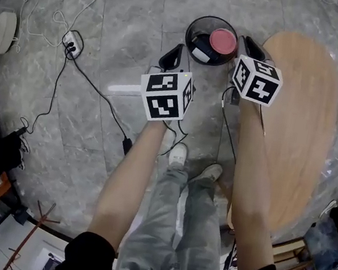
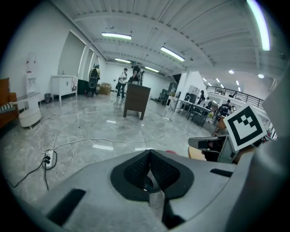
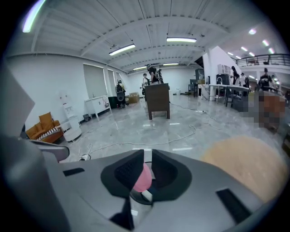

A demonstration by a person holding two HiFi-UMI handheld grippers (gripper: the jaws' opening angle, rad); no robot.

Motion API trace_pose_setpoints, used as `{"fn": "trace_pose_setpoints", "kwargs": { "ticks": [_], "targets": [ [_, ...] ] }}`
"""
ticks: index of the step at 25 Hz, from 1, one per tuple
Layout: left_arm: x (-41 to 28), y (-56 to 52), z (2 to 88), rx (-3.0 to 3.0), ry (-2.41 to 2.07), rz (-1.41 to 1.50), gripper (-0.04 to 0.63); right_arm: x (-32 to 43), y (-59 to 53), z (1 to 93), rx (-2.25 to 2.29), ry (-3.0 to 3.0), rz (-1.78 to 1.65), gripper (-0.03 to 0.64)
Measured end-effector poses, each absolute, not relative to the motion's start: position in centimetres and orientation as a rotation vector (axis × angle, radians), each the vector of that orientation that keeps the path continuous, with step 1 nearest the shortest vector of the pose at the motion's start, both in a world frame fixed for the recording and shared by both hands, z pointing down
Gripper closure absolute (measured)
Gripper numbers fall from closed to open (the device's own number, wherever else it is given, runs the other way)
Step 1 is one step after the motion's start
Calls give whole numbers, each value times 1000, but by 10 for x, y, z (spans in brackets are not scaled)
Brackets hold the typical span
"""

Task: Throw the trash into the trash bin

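Both bare forearms reach straight forward from the person's body toward 12 o'clock in the head view, roughly parallel, each gripper tipped somewhat downward with its marker cube on top. The left gripper [image 1: 172, 56] stops just short of the trash bin [image 1: 197, 26], at its 7 o'clock side. The right gripper [image 1: 251, 47] sits at the bin's 3 o'clock edge, over the gap between the bin and the wooden table [image 1: 302, 119]. In the left gripper view the left gripper [image 2: 149, 156] has its two black pads pressed tip to tip, with nothing between them. In the right gripper view the right gripper [image 3: 148, 156] has its pads all but together, with only a thin slit left and nothing clamped. A pink disc [image 3: 141, 179] shows through that slit, beyond the pads. There are two arms, two grippers, one bin, one table and one power strip [image 1: 71, 43], which lies on the grey floor at about 10 o'clock from the person's feet. Two pieces of trash are inside the bin. The pink disc [image 1: 223, 41] lies toward the bin's 3 o'clock side with its flat face up; being round, it has no long axis. A white and dark box [image 1: 199, 54] lies toward 7 o'clock, its longer side running roughly from 10 to 4 o'clock. The round black bin stands upright with its mouth facing up.
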State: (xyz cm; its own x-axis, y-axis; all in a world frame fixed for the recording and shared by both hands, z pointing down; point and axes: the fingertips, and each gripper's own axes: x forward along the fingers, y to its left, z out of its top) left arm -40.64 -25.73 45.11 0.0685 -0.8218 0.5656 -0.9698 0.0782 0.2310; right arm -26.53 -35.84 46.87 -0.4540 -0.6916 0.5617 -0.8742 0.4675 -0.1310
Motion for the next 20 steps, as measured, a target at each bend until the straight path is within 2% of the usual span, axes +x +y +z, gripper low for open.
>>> {"fn": "trace_pose_setpoints", "kwargs": {
  "ticks": [13, 20],
  "targets": [
    [-375, -256, 435, 1823, -1756, 283, 588, -230, -327, 456, 1323, -2299, 632, 598],
    [-331, -242, 420, 1895, -1725, 285, 588, -198, -288, 439, 1276, -2384, 610, 603]
  ]
}}
